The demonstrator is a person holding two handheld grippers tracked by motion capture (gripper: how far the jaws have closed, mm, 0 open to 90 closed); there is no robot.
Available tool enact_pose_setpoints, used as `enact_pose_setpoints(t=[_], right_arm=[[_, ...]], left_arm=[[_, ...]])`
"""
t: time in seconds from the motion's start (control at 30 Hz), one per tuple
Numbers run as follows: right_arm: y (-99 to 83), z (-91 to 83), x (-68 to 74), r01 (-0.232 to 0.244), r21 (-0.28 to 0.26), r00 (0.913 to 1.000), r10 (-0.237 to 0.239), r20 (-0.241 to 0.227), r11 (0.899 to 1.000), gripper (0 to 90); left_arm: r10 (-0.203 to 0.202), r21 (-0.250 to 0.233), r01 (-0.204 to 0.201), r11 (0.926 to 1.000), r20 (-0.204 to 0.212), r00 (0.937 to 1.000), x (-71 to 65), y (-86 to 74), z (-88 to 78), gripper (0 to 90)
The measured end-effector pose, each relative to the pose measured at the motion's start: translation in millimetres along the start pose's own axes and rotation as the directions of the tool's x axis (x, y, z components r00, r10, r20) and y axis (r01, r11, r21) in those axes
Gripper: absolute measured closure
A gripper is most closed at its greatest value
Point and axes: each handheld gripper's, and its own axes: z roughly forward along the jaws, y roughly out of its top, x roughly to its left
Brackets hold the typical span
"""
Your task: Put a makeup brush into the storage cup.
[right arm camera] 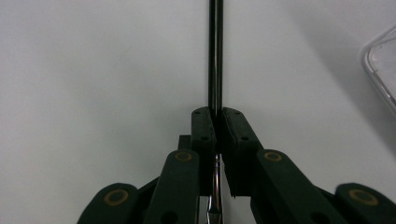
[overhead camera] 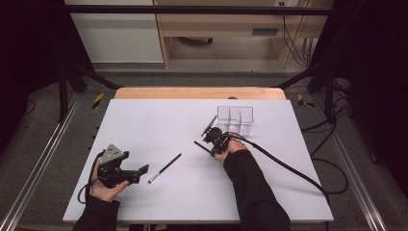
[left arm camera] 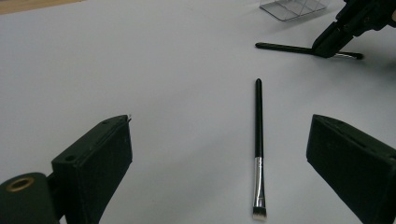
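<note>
Right tongs [right arm camera: 215,122] clamped on brush [right arm camera: 215,56], low on counter [overhead camera: 144,120] near tray [overhead camera: 235,118]. Left tongs [left arm camera: 219,158] apart, second brush [left arm camera: 258,140] lying between, untouched.

Brush [overhead camera: 164,168] on table [overhead camera: 144,120], second brush [overhead camera: 202,147] right of it, organizer [overhead camera: 235,118] behind.

Two makeup brushes [overhead camera: 165,168] [overhead camera: 201,146], one clear divided organizer [overhead camera: 235,118], one white table [overhead camera: 144,125].

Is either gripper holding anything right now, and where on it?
The right gripper is shut on a black brush, near its metal ferrule. The left gripper holds nothing.
</note>
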Motion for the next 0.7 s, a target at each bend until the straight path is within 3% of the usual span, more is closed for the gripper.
enact_pose_setpoints(t=[0.3,0.7], right_arm=[[-1.8,-3.0,2.7,0.014,-0.009,0.9998,-0.014,0.014,1.000,84.2],[-6.0,-28.6,6.4,0.021,-0.080,0.9998,-0.021,0.004,0.997,84.3]], left_arm=[[0.001,0.000,-0.001,1.0000,0.000,1.0000,-0.1,0.1,-0.1,6.1],[0.003,0.000,-0.003,1.0000,0.000,1.0000,-0.6,0.3,-0.1,6.1]])
